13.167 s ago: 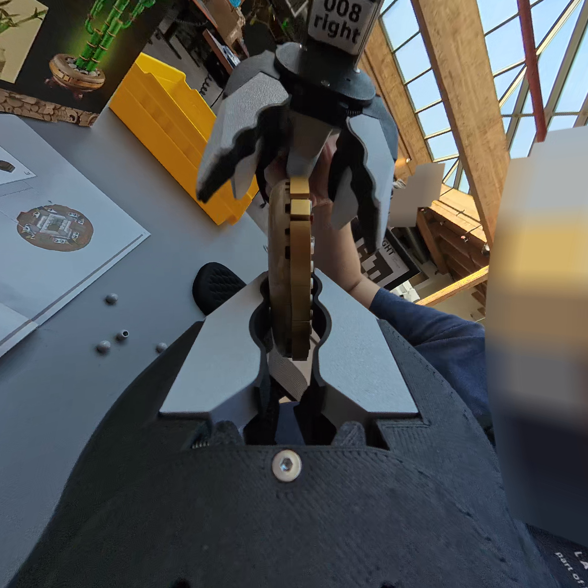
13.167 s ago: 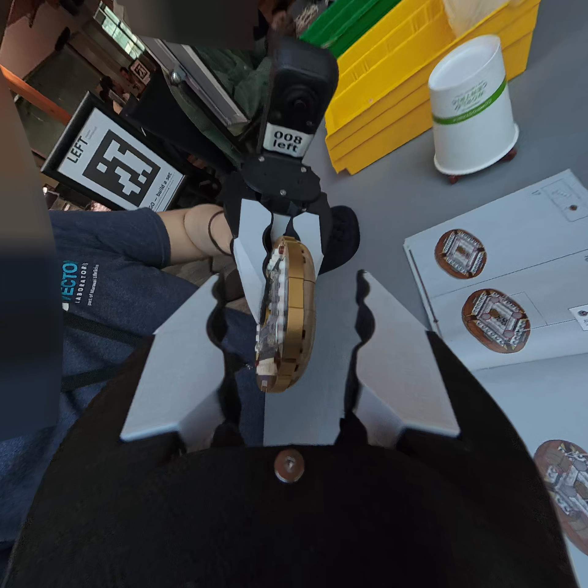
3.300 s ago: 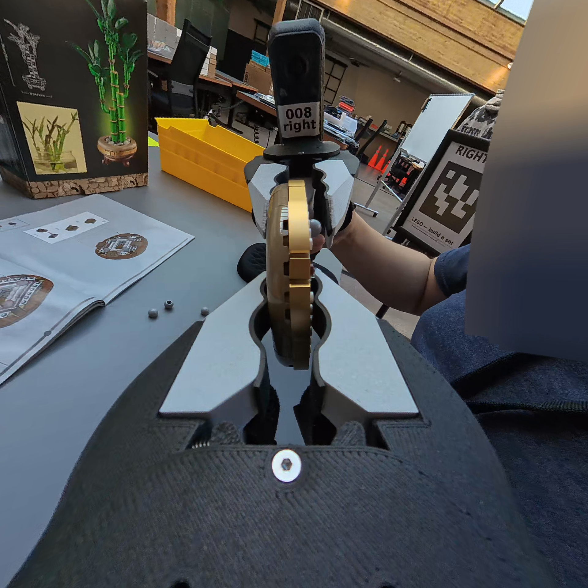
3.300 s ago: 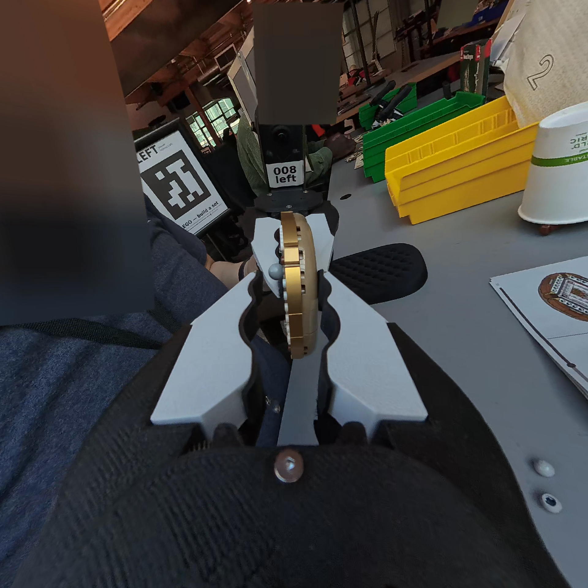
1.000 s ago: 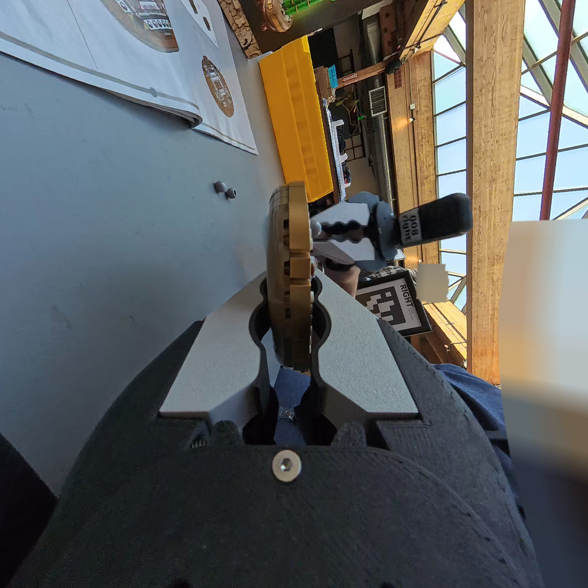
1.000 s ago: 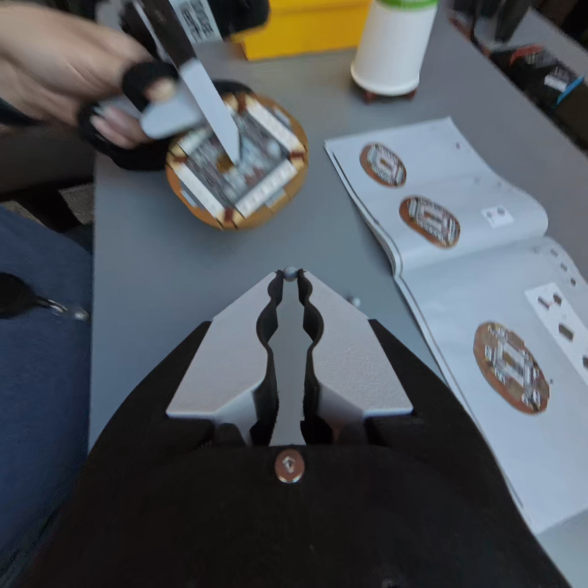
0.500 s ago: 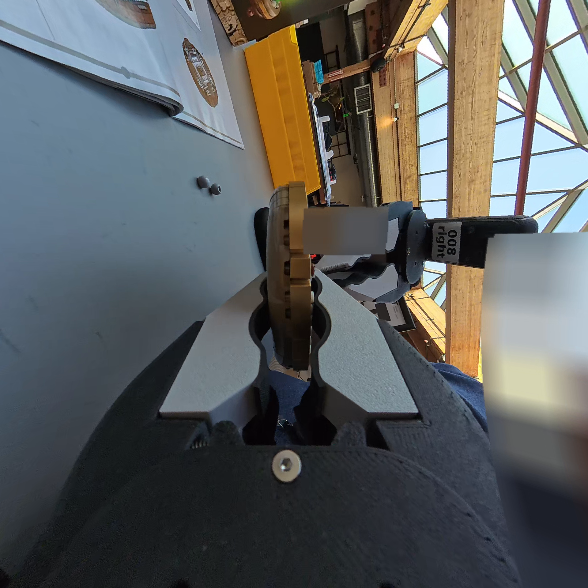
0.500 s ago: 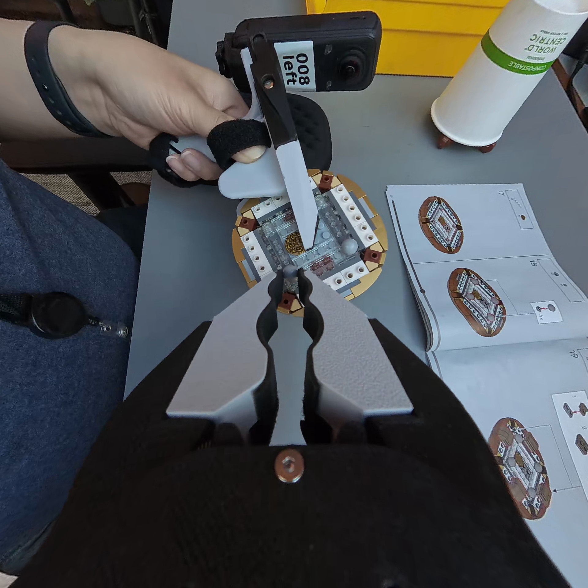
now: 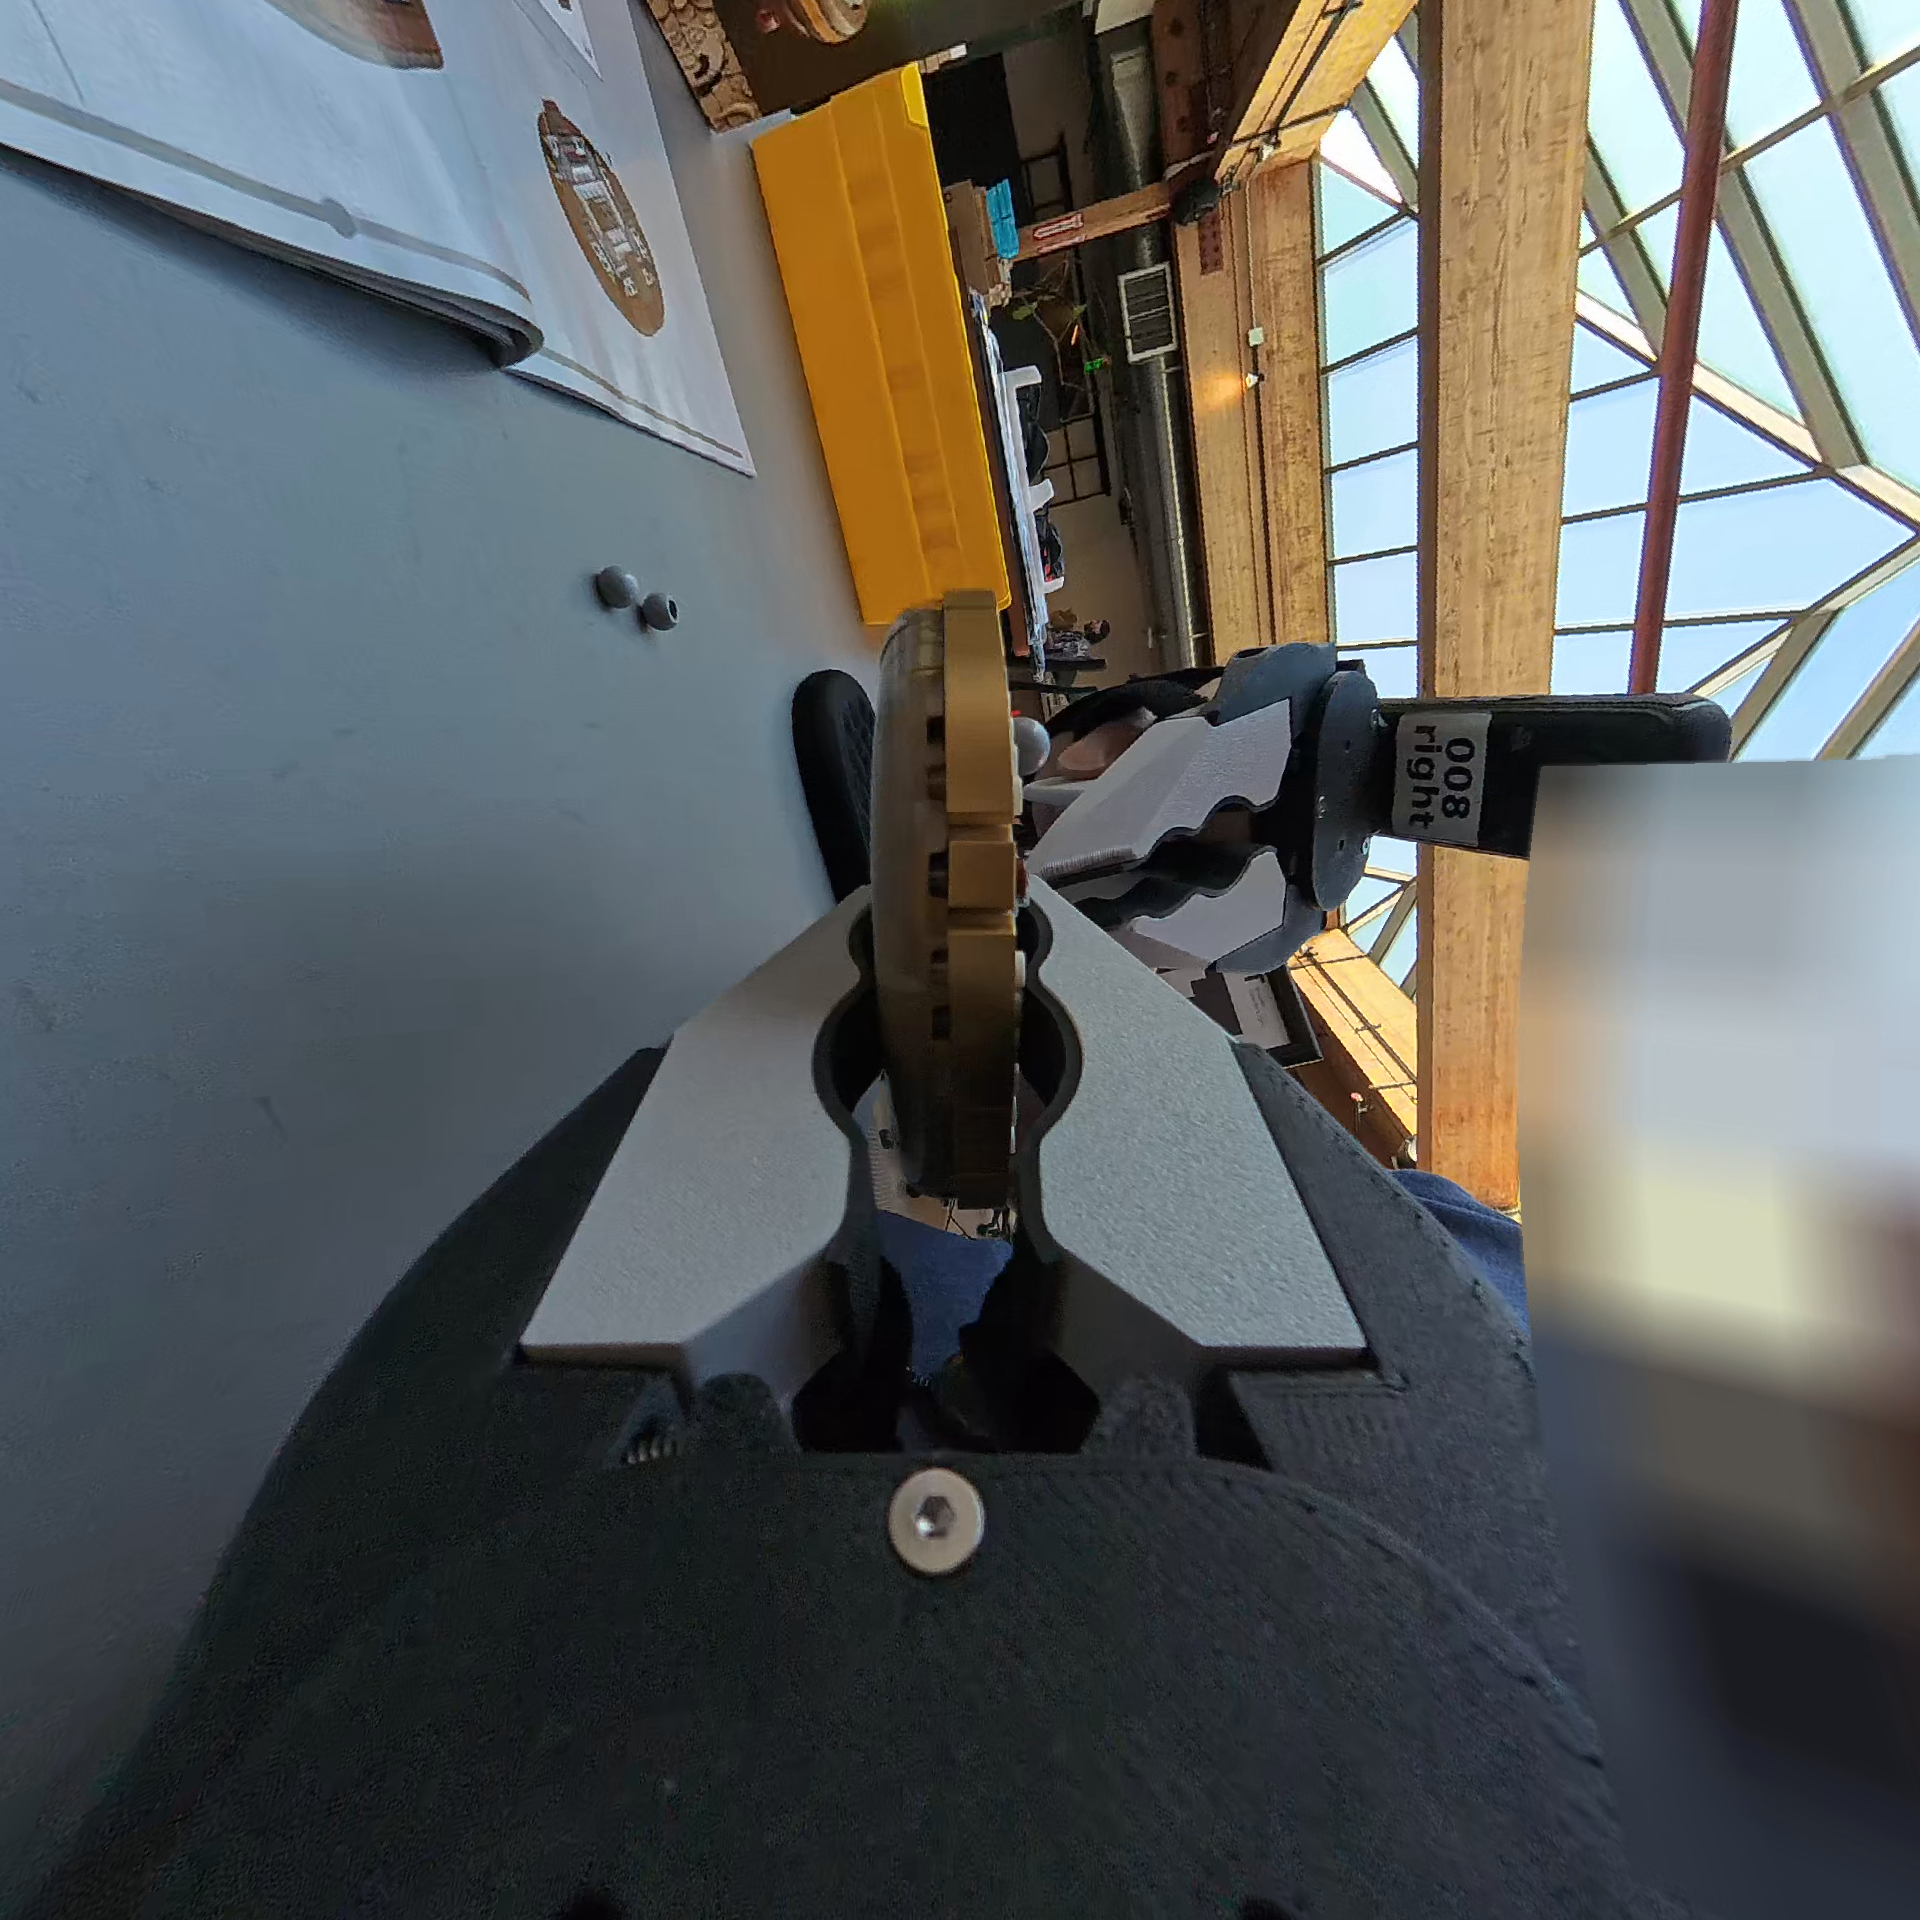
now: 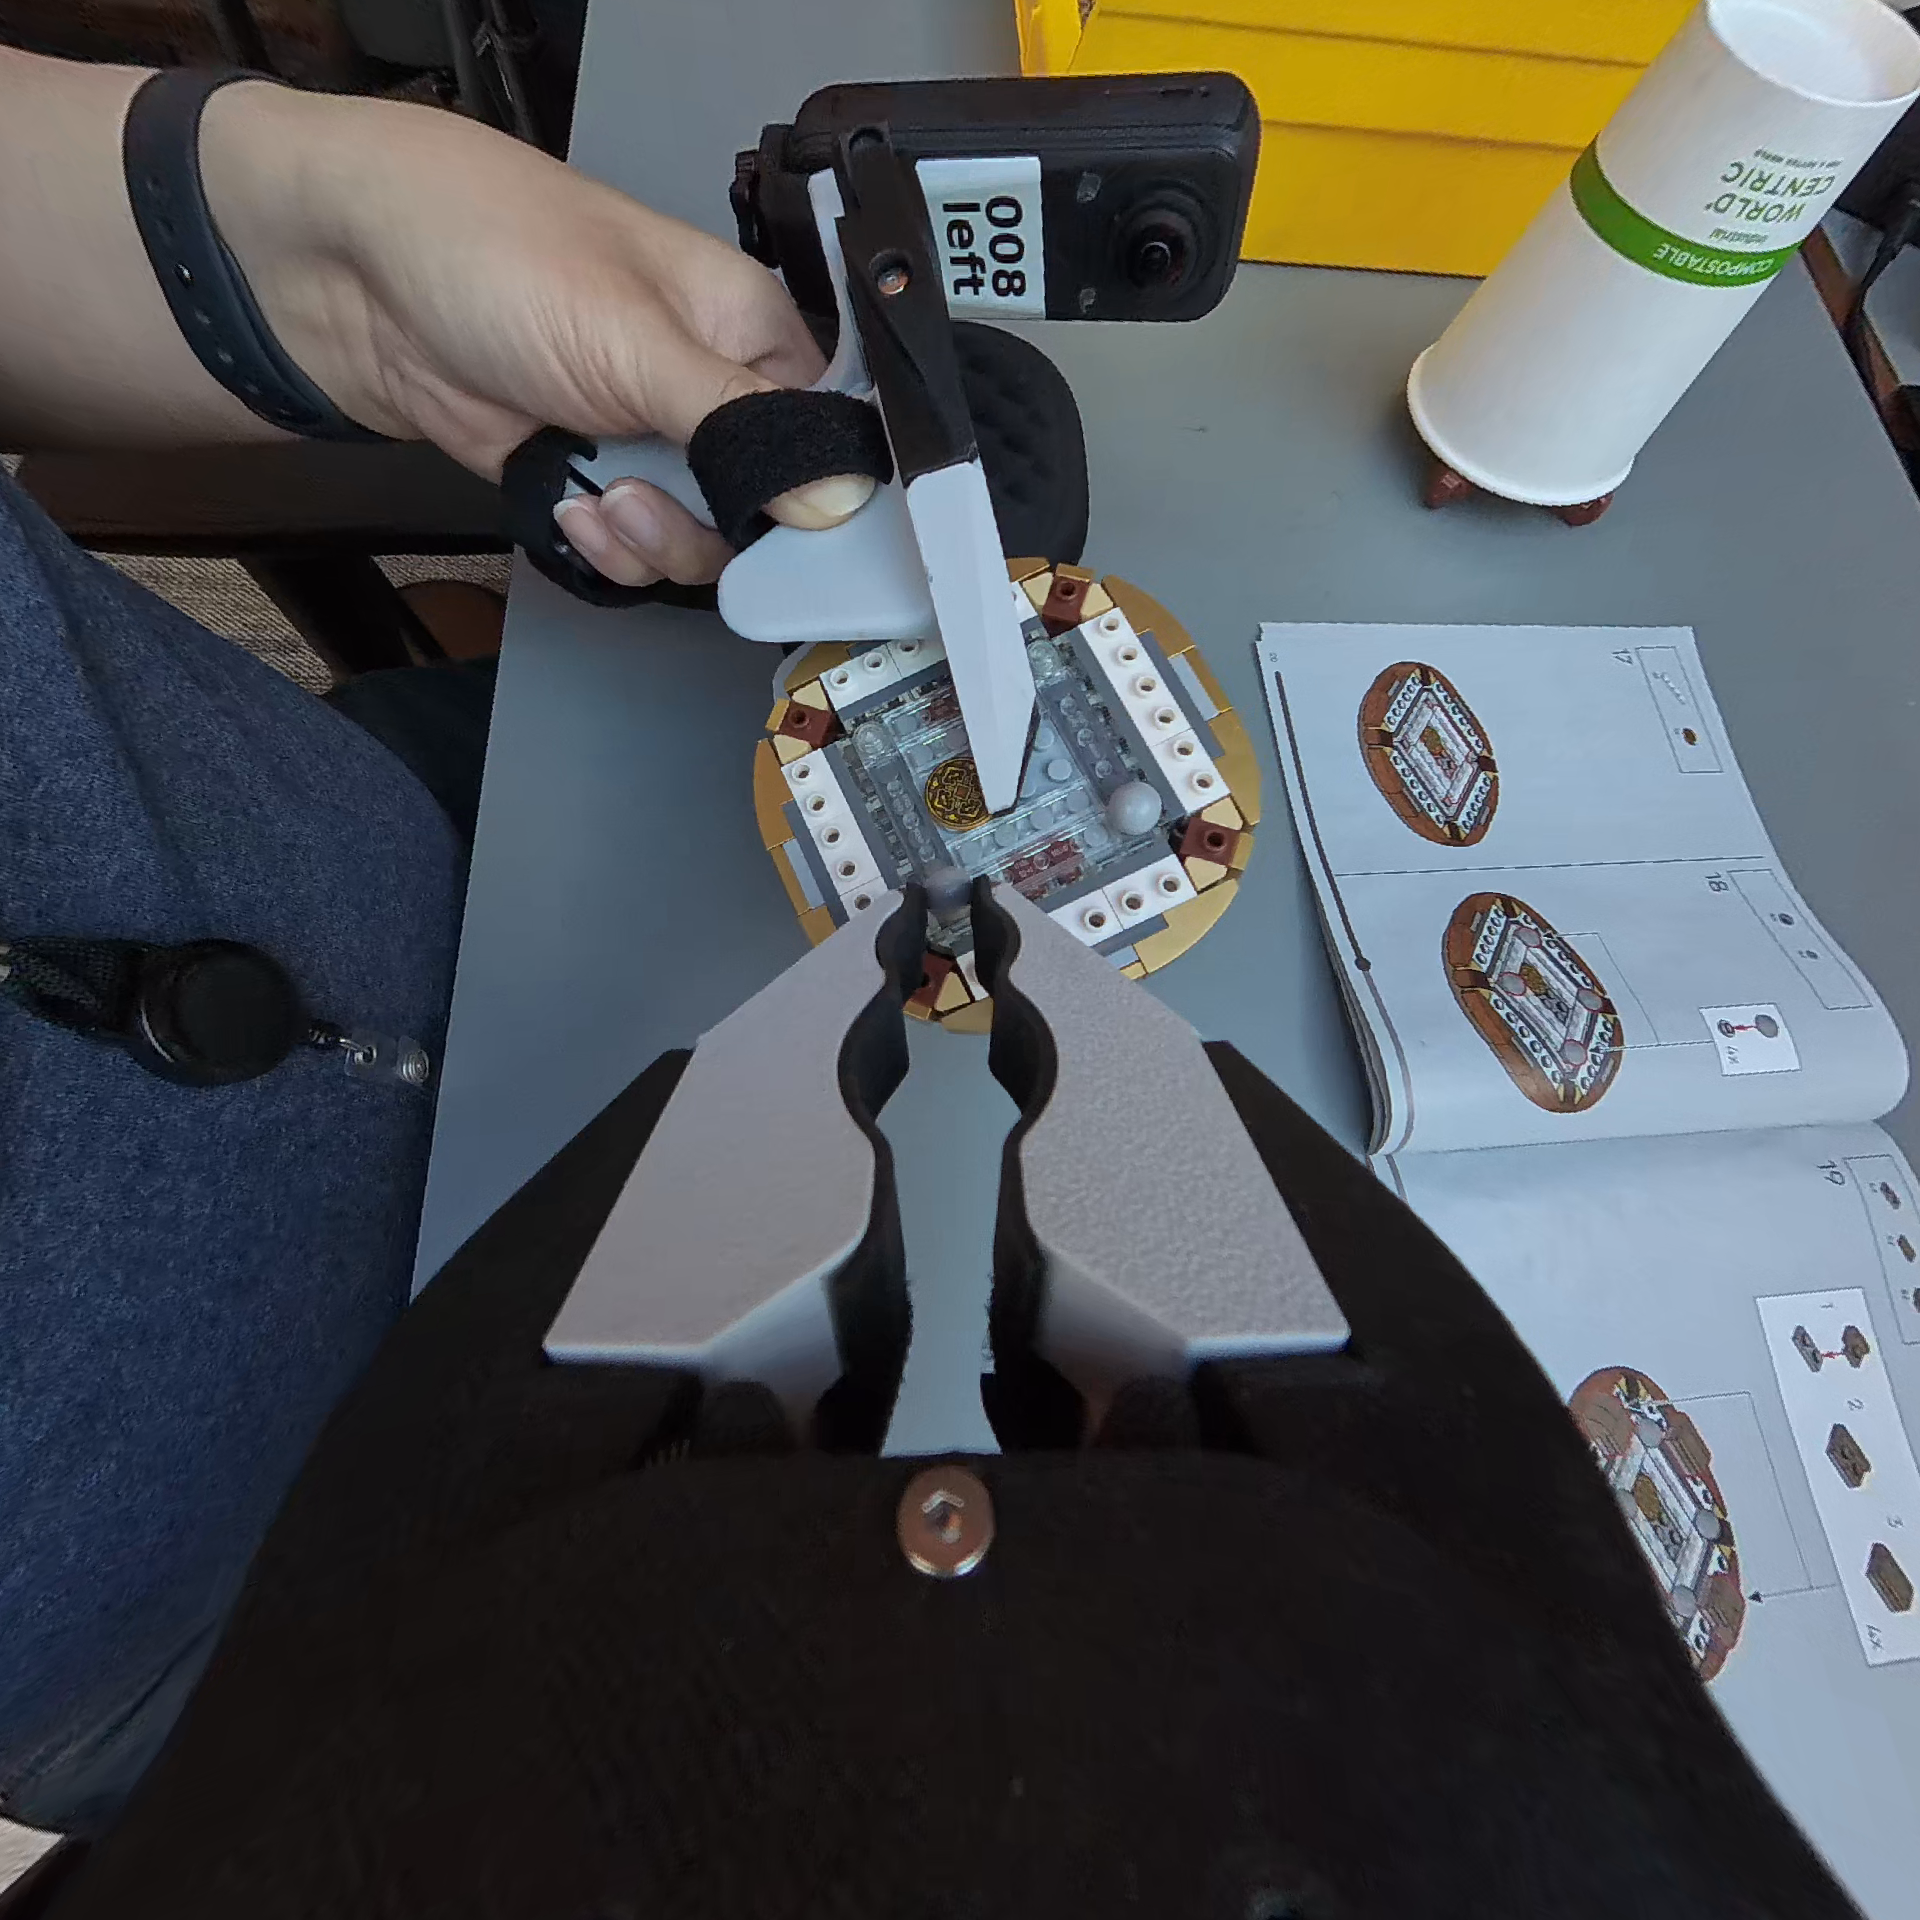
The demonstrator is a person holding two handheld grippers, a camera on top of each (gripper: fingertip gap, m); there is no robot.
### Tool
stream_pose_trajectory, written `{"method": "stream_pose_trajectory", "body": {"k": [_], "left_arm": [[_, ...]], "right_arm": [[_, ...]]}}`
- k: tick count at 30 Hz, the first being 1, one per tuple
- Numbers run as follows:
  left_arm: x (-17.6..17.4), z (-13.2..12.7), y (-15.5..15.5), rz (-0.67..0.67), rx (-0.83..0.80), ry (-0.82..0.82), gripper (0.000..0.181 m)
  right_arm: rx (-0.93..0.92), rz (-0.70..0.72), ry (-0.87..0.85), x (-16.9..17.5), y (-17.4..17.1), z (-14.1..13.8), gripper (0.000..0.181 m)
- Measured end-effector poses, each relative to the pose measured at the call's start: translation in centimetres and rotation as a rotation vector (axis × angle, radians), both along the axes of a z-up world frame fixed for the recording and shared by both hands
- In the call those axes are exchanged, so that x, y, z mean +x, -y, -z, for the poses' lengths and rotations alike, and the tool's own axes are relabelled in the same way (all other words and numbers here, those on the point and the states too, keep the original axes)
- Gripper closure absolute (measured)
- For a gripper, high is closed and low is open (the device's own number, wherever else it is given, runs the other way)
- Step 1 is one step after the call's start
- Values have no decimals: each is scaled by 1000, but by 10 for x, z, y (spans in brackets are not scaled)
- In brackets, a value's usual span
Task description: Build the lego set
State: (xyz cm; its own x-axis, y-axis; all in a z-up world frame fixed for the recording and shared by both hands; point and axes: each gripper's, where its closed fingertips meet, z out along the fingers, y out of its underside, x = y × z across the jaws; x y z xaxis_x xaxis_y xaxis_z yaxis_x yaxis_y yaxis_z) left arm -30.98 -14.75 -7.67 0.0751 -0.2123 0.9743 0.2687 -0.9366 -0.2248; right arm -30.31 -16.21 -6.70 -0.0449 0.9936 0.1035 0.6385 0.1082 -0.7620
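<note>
Workshop or lab: timber beams (image 9: 1496, 416), skylight glazing (image 9: 1766, 468), yellow parts bin (image 9: 894, 343), grey worktable (image 9: 260, 779).

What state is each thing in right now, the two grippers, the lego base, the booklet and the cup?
left gripper: shut on the round lego base.
right gripper: shut on a small grey ball piece.
round lego base: held above the table, studs facing the right gripper.
instruction booklet: open, flat.
paper cup: upside down.
</note>
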Motion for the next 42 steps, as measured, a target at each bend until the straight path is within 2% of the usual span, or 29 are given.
{"method": "stream_pose_trajectory", "body": {"k": [14, 18, 21, 23, 25, 27, 28, 30, 33, 42], "left_arm": [[1, 0, 0, -2, -12, 31, 162], [0, -1, -1, -7, -11, 39, 162], [-2, -1, -2, -18, -6, 41, 162], [-3, -3, -2, -28, 2, 45, 162], [-4, -4, -3, -38, 20, 35, 162], [-3, -5, -3, -42, 35, 20, 162], [-3, -6, -3, -42, 41, 17, 162], [-1, -7, -3, -40, 44, 22, 162], [0, -7, -3, -39, 47, 15, 162], [-1, -5, -4, -44, 41, 9, 162]], "right_arm": [[1, -2, 14, 0, -1, 4, 170], [-10, 6, -19, 0, -1, -1, 163], [-36, 74, -103, 5, -10, -13, 150], [-171, 208, -238, 10, -25, -22, 135], [-508, 343, -384, 14, -35, -21, 124], [-923, 392, -422, 15, -32, -5, 112], [-1092, 374, -431, 14, -26, 0, 106], [-1285, 366, -480, 9, -22, 5, 111], [-1361, 329, -463, 1, -12, 10, 119], [-1314, 326, -424, -6, -10, 10, 130]]}}
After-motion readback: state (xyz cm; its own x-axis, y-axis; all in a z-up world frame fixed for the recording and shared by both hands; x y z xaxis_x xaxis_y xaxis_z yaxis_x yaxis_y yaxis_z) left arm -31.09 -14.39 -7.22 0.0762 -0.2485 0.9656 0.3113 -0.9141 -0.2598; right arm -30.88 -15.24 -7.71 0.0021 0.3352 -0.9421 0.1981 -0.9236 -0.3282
